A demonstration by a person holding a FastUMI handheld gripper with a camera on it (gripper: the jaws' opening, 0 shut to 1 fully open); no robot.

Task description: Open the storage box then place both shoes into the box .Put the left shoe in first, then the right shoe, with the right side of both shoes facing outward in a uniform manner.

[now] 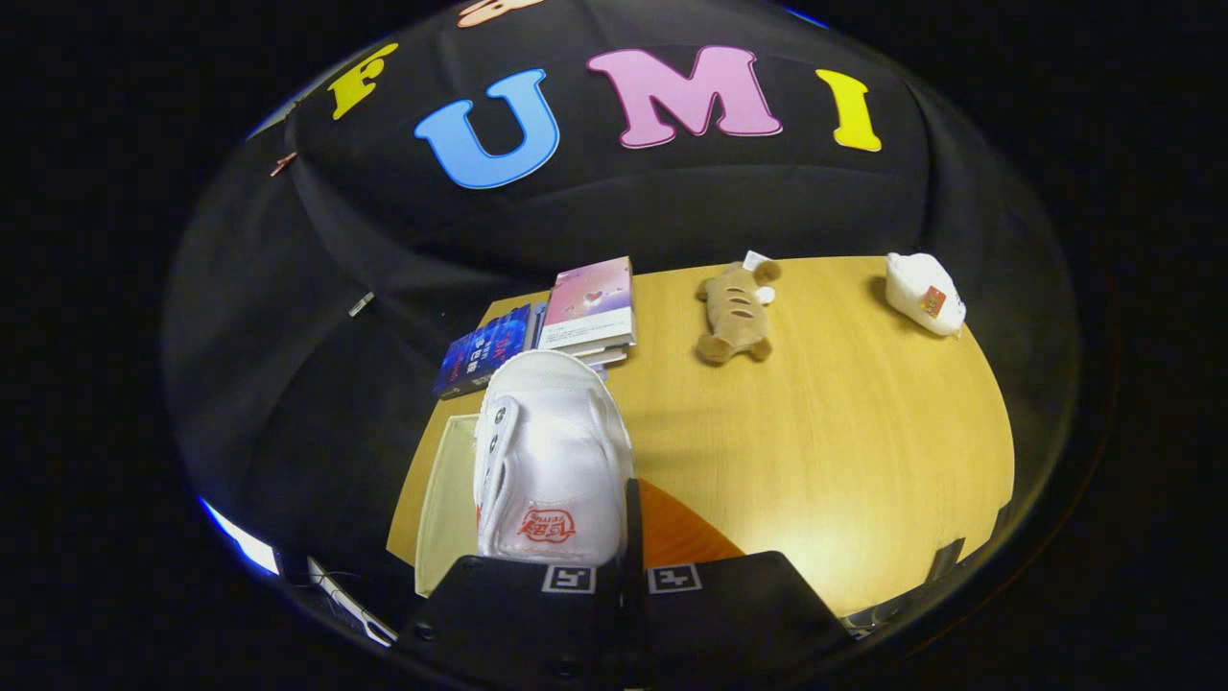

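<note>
Fingers [622, 576] pinched together on white shoe [552, 461], held above tabletop [815, 422] over pale box [446, 499]. Beyond: books [537, 331], plush toy [737, 312], white pouch [924, 293].

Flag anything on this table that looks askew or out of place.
The books beyond the held white shoe sit in an uneven, fanned pile. The gripper is pinching the shoe's edge above a pale box.
</note>
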